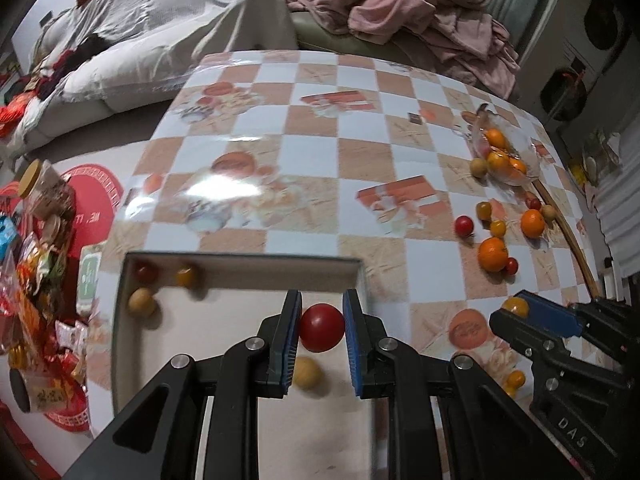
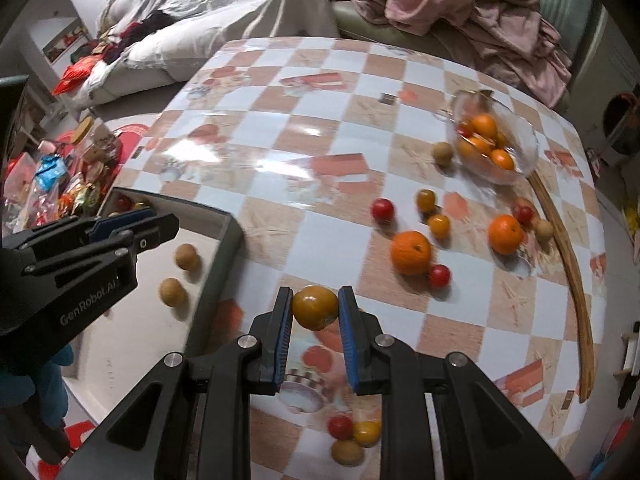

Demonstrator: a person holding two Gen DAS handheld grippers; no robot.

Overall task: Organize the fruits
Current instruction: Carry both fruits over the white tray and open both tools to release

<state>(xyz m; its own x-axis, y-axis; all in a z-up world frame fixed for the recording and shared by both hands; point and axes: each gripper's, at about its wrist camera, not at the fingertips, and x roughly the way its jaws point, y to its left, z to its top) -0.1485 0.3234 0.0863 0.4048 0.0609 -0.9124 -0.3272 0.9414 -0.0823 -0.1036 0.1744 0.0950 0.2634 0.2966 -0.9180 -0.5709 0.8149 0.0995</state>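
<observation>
My left gripper holds a red tomato between its blue pads, above the white box. The box holds a red tomato, a yellow one and tan longans. My right gripper is shut on a yellow tomato above the table, just right of the box. Oranges, small tomatoes and longans lie scattered on the checkered table. A glass bowl at the far right holds oranges.
A pile of snack packets and a jar lies left of the box. A thin wooden strip curves along the table's right side. A sofa with pink clothes stands behind the table. More small fruits lie under my right gripper.
</observation>
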